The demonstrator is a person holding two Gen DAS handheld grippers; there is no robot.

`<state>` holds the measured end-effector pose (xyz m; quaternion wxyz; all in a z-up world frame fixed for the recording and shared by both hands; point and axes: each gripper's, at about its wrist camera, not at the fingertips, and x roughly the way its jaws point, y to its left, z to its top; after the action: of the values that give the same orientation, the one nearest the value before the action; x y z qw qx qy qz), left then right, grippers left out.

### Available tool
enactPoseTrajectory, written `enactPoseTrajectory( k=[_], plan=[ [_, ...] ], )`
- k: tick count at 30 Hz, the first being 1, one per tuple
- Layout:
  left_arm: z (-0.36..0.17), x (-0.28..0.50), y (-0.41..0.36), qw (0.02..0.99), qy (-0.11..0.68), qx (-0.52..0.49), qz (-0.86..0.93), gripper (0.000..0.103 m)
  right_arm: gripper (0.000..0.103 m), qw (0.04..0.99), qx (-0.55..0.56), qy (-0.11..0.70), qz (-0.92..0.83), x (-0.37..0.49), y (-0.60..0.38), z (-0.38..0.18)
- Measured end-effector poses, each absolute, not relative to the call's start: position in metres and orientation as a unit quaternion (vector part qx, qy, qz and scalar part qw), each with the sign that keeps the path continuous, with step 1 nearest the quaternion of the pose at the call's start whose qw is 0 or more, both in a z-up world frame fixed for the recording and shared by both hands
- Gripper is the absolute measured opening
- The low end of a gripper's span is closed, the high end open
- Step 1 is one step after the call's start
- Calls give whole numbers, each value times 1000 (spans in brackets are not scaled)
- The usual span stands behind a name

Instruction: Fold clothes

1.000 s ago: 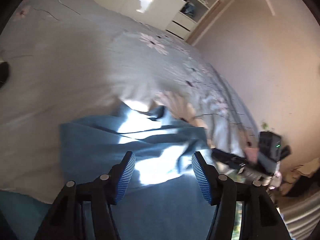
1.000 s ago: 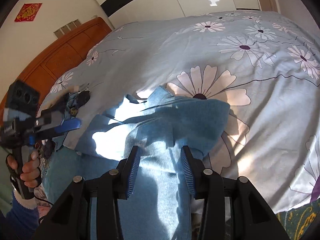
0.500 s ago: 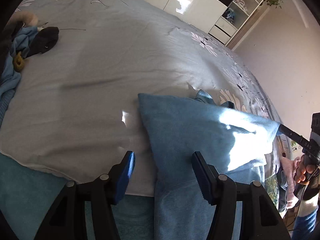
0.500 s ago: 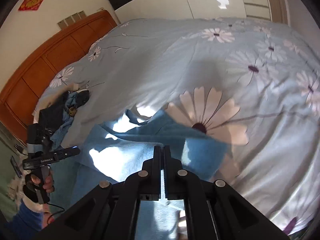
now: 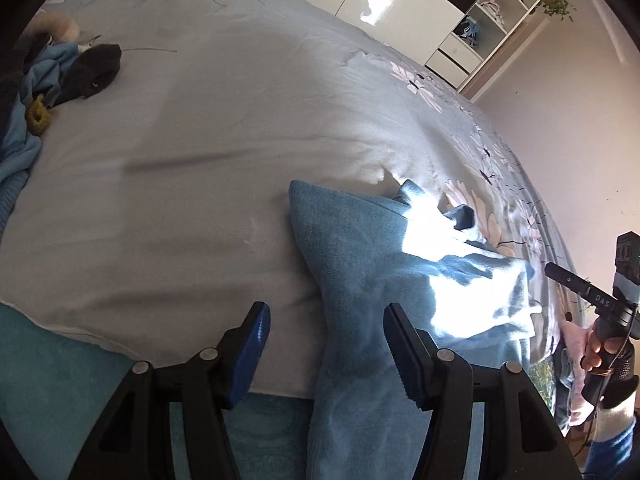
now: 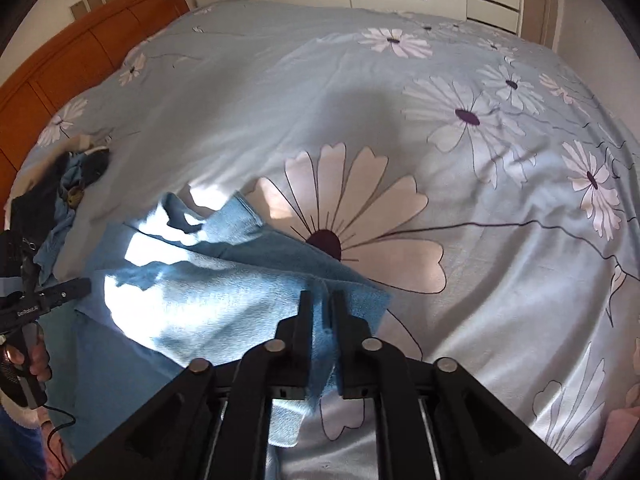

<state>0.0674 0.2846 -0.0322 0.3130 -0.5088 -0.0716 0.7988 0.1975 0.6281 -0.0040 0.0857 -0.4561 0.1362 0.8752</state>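
A blue garment (image 5: 380, 264) lies on the flowered bedspread (image 5: 200, 140), one end hanging over the near edge of the bed. My left gripper (image 5: 325, 344) is open, its blue pads (image 5: 256, 336) straddling the garment's left border without touching it. In the right wrist view the same blue garment (image 6: 224, 280) is partly sunlit. My right gripper (image 6: 322, 316) is shut on a pinched fold of it near its right corner. The right gripper's body (image 5: 600, 304), held by a hand, shows at the far right of the left wrist view.
A pile of clothes, blue and dark grey (image 5: 60, 76), lies at the bed's far left, also seen as a clothes pile (image 6: 68, 192) beside the wooden headboard (image 6: 80, 52). White wardrobe and shelves (image 5: 460, 20) stand beyond the bed. Teal cloth (image 5: 48, 368) covers the near bed edge.
My right gripper closed from open and now pinches the garment's fold. My left gripper swung leftward off the garment and sits open at its left border.
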Motion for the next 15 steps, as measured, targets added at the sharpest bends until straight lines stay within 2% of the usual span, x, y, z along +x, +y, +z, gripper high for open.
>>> enactPoseTrajectory(
  k=[1, 5, 7, 15],
  plan=[
    [-24, 77, 279, 320, -69, -500, 802, 63, 36, 82, -445, 139, 881, 212, 622, 5],
    [-7, 128, 250, 350, -57, -479, 803, 63, 37, 55, -422, 142, 894, 283, 588, 21],
    [-12, 157, 236, 362, -52, -481, 797, 63, 37, 35, -447, 137, 883, 323, 564, 1],
    [-71, 258, 200, 363, -20, -525, 770, 63, 37, 30, -470, 215, 855, 407, 543, -58]
  ],
)
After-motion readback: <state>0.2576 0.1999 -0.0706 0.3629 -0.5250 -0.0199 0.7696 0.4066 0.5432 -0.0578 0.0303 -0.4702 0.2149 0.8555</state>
